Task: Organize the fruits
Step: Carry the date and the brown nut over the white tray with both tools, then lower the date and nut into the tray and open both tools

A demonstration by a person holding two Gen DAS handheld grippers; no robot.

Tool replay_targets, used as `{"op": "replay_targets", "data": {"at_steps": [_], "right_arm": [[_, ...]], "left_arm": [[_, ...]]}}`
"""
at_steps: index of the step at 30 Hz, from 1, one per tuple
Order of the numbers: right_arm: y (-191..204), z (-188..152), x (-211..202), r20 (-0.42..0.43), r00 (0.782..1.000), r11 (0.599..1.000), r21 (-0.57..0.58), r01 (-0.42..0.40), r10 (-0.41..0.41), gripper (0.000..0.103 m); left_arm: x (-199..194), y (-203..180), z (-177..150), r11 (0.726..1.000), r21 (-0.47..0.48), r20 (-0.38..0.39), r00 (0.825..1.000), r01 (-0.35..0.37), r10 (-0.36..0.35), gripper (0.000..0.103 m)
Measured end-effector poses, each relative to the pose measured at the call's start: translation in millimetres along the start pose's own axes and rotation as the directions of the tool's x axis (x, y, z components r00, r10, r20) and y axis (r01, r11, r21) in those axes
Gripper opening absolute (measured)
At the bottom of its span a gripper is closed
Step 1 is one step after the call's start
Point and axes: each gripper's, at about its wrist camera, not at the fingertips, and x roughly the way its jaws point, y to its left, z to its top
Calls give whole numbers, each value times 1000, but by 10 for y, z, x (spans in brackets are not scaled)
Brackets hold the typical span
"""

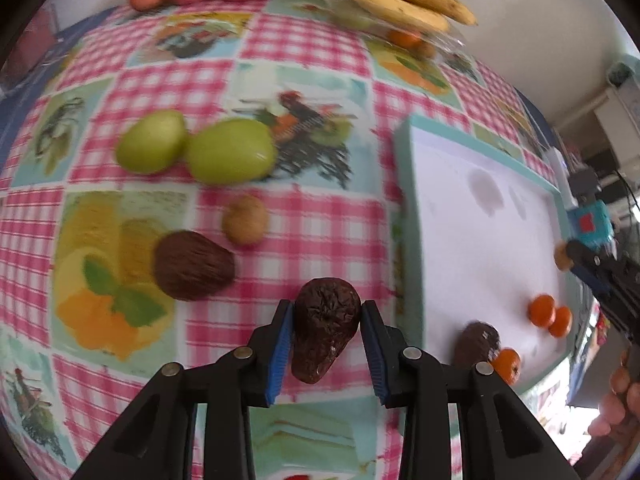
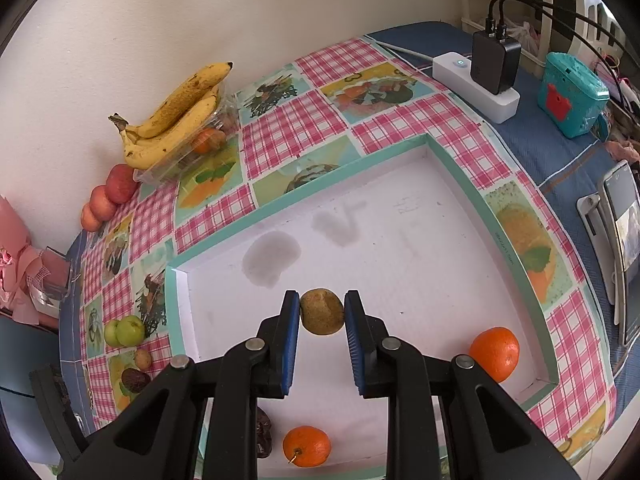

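Through my left wrist view, my left gripper (image 1: 326, 322) is clamped on a wrinkled dark avocado (image 1: 323, 328) above the checked tablecloth (image 1: 312, 60), left of the white tray (image 1: 472, 240); another avocado (image 1: 192, 266) and two green fruits (image 1: 192, 148) lie farther left. Through my right wrist view, my right gripper (image 2: 322, 312) grips a brownish kiwi (image 2: 322, 312) over the tray, with oranges (image 2: 495, 354) nearer.
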Motion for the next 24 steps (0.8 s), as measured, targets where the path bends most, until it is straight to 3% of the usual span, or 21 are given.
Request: {"op": "replay_targets", "data": {"at_steps": [5, 11, 18, 24], "right_arm": [[-49, 8, 33, -6, 1000, 1000, 9, 21, -21, 24], [-177, 31, 51, -8, 999, 998, 29, 54, -54, 24], [-310, 46, 87, -19, 997, 995, 54, 81, -80, 24], [-340, 50, 120, -28, 995, 994, 55, 95, -93, 24]], "left_arm": [[-230, 69, 62, 996, -45, 76, 995, 73, -69, 36], [-494, -161, 111, 985, 21, 159, 972, 171, -172, 36], [-346, -687, 147, 972, 145, 149, 967, 183, -205, 36], [-179, -899, 155, 963, 171, 116, 967, 207, -229, 36]]}}
